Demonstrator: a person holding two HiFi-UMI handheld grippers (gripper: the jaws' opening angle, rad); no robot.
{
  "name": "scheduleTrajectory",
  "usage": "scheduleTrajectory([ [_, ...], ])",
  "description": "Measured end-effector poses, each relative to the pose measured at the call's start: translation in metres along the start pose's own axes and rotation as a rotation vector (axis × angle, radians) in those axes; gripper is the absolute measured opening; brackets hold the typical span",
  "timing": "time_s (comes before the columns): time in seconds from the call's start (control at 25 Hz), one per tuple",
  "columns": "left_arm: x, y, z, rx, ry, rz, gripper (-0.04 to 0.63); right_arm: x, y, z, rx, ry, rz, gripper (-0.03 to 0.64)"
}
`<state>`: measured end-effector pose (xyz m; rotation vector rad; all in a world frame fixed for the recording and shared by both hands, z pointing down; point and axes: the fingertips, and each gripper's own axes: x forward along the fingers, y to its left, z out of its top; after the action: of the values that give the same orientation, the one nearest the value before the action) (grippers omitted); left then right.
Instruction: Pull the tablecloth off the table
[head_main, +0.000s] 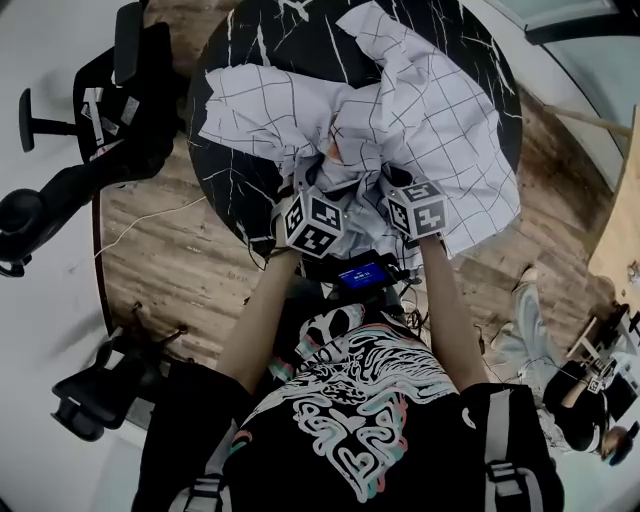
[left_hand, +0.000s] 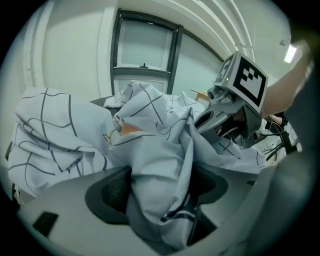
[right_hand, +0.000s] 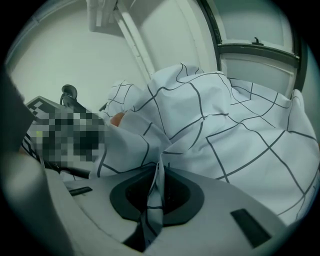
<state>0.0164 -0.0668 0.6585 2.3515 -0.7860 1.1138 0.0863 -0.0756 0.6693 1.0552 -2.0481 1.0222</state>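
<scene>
A white tablecloth (head_main: 430, 120) with a thin black grid lies crumpled on a round black marble table (head_main: 250, 40), bunched toward the near edge. Both grippers sit side by side at that edge, buried in the bunched cloth. My left gripper (head_main: 318, 175) has a thick wad of the tablecloth (left_hand: 160, 165) filling the space between its widely set jaws (left_hand: 160, 192), touching both pads. My right gripper (head_main: 388, 175) is shut on a thin fold of the tablecloth (right_hand: 240, 145), pinched between its pads (right_hand: 157, 192). The right gripper's marker cube (left_hand: 247, 80) shows in the left gripper view.
Black office chairs stand left of the table (head_main: 120, 90) and at the lower left (head_main: 95, 400) on the wooden floor (head_main: 180, 270). A thin cable (head_main: 150, 220) runs across the floor. Another person (head_main: 575, 400) is at the lower right. A window (left_hand: 145, 50) is behind the table.
</scene>
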Motion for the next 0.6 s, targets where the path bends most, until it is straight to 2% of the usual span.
scheduleTrajectory([
  [0.6,0.0,0.0,0.005,-0.019,-0.032,0.002,0.341,0.002,0.016,0.008,0.008,-0.035,0.06,0.012],
])
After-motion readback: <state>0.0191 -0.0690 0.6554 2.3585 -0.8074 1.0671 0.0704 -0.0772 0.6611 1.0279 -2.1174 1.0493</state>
